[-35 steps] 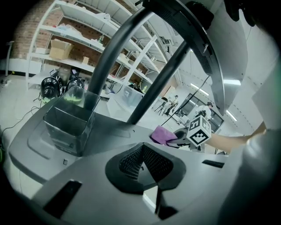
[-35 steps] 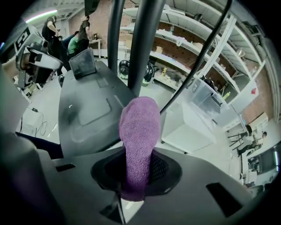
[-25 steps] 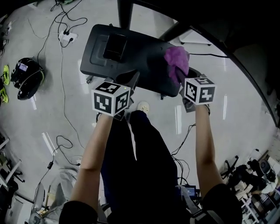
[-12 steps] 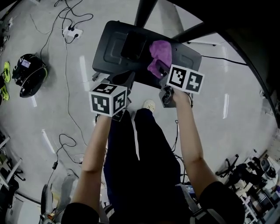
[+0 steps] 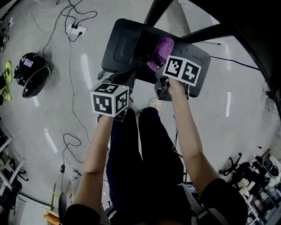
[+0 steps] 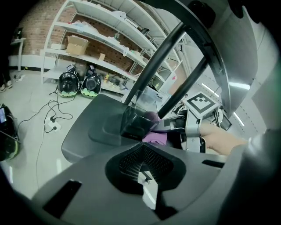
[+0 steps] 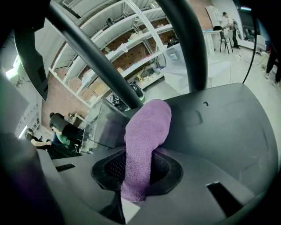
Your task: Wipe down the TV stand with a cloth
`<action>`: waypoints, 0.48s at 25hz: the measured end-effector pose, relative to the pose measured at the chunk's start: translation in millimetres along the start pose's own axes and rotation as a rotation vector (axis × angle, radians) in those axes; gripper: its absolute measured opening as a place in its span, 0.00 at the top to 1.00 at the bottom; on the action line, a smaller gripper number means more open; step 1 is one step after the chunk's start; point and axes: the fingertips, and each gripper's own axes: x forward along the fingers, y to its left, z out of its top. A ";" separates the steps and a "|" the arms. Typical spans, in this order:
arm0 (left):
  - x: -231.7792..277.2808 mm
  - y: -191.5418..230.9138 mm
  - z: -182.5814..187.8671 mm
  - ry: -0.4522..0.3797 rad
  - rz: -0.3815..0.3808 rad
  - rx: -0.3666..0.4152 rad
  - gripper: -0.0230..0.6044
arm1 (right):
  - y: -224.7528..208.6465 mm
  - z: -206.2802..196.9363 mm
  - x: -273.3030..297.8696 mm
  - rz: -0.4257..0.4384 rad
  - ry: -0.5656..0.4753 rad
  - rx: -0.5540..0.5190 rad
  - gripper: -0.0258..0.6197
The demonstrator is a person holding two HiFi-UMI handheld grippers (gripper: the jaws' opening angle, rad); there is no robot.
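The TV stand's dark grey base [image 5: 120, 48] lies on the floor, with black posts [image 5: 153, 9] rising from it. A purple cloth [image 5: 160, 52] rests on the middle of the base, beside a dark box [image 5: 142, 44]. My right gripper [image 5: 156, 66] is shut on it; in the right gripper view the cloth [image 7: 145, 136] sticks out from between the jaws [image 7: 136, 176] over the base [image 7: 228, 132]. My left gripper [image 5: 126, 80] hovers at the base's near left edge, shut on nothing [image 6: 142, 165]. From there the cloth [image 6: 156, 137] and the right gripper [image 6: 175, 125] show ahead.
Black helmets [image 5: 30, 72] lie on the floor to the left. A power strip [image 5: 74, 30] with trailing cables lies behind the base. My shoe [image 5: 154, 103] is just in front of it. Shelving [image 6: 88, 48] lines the far wall. People [image 7: 61, 125] stand in the distance.
The right gripper has dragged the purple cloth leftward across the base, from its right end to the middle. The left gripper has stayed near the front left edge.
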 end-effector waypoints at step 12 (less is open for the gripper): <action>10.6 -8.4 -2.1 0.023 -0.014 0.008 0.95 | -27.6 0.1 -1.7 -0.029 -0.010 0.023 0.82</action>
